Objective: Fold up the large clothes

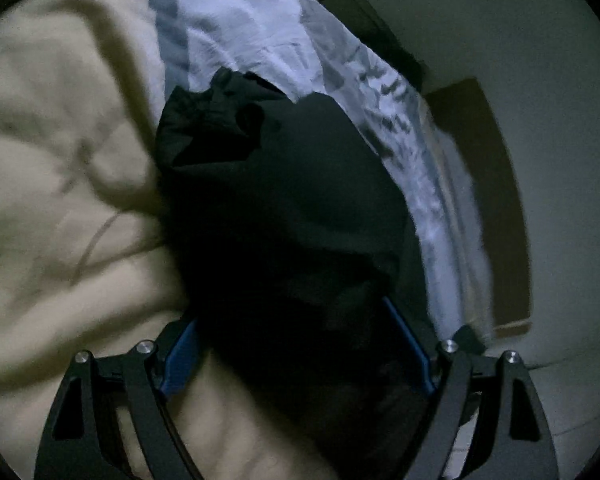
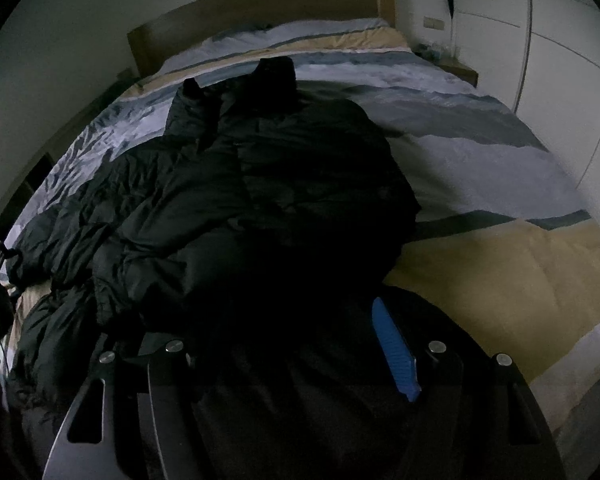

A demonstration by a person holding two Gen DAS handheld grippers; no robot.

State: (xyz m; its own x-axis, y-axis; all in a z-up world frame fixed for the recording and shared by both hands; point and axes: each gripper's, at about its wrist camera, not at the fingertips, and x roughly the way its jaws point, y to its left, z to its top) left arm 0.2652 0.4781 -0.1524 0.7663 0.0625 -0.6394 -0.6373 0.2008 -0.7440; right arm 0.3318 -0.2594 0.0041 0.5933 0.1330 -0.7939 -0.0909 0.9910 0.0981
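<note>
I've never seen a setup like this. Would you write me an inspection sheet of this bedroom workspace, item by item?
Surface: bed with blue-grey and tan patterned duvet.
Job's things: black puffy quilted jacket spread on the duvet, collar toward the wooden headboard.
Clutter: small items on the bedside shelf, too dim to identify.
Tongs: left tongs and right tongs both have dark fabric between the blue pads; grip unclear.
Cables: nothing seen.
Surroundings: white wardrobe doors, pale walls.
</note>
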